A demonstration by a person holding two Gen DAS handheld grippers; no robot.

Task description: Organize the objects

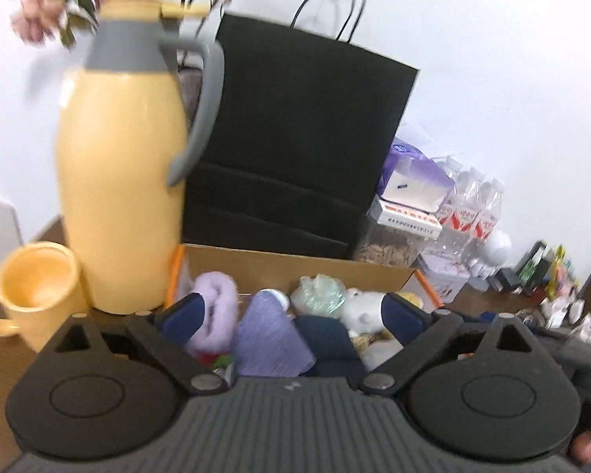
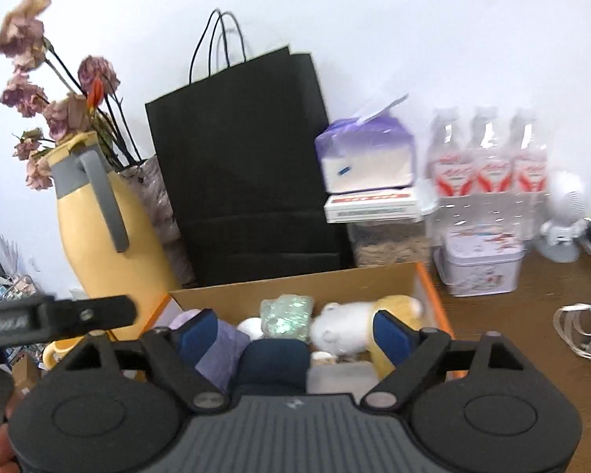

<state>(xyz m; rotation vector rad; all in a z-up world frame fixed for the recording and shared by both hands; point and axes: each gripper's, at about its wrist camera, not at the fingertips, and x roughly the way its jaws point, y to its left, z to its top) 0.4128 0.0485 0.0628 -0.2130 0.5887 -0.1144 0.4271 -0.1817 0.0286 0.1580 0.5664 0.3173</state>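
A black paper bag (image 1: 295, 138) with cord handles fills the centre of both views, its foot hidden behind the back wall of an open cardboard box (image 1: 295, 266). Left of it stands a tall yellow thermos jug (image 1: 118, 181) with a grey collar and handle; in the left wrist view its top reaches the upper edge of the frame, and the dried pink flowers (image 2: 31, 90) behind it are cut off and smeared. The box in the lower middle holds the task's things: a white plush toy (image 2: 346, 329), a crinkled greenish packet (image 2: 285, 315), a fluffy lilac item (image 1: 216, 307) and a purple cloth (image 1: 268, 339), all partly covered by the fingers and too blurred to name closer. A yellow mug (image 1: 31, 291) sits at lower left, its handle clipped by the frame edge. At right a tissue pack (image 2: 368, 157) rests on a flat carton, beside wrapped water bottles (image 2: 488, 157) and a pale tin (image 2: 480, 264). The left gripper (image 1: 295, 307) and the right gripper (image 2: 295, 333) both hang over the box with jaws spread wide, holding nothing.
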